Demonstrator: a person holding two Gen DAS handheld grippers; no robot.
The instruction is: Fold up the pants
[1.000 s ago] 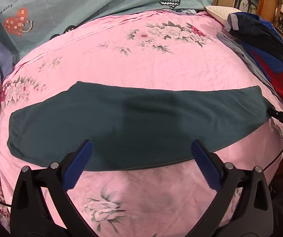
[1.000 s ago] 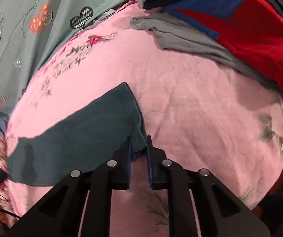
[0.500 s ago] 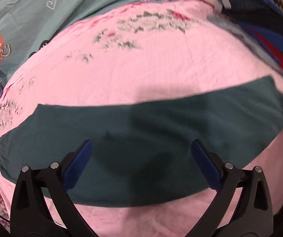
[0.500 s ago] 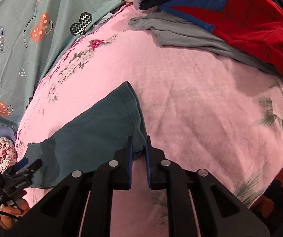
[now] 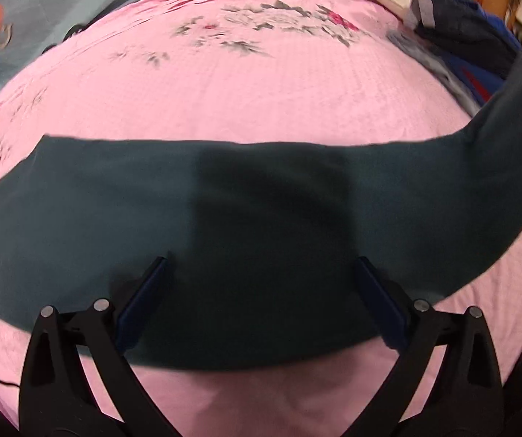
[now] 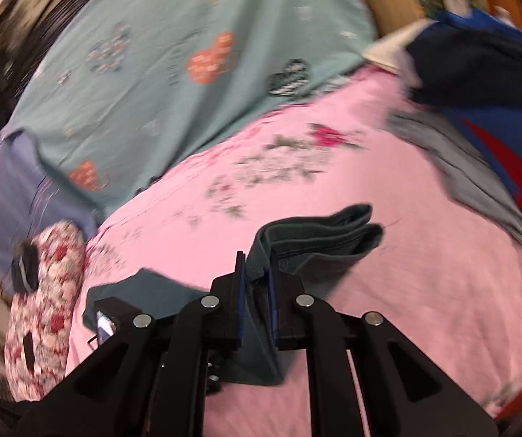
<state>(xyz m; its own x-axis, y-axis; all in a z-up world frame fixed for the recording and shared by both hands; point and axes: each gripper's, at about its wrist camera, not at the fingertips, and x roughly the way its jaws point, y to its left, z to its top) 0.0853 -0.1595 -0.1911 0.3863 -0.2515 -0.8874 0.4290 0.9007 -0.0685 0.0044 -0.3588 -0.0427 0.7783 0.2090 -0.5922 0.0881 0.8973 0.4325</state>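
My right gripper is clamped tight on one end of the pants, the doubled hem sticking out past my pads toward one o'clock, off the bed. My left gripper hangs wide open over the middle of the pants with nothing between its blue pads; I cannot tell whether they touch the cloth.

The pants lie flat on the pink bed, long axis running nine to three in my left view. Only the three o'clock end curls up toward two o'clock, which I take to be the end I'm holding.

So the fold, as I judge it, goes along that axis: the lifted end carried toward nine o'clock to meet the far end. My left sits nearer the midpoint and could pin the crease there.
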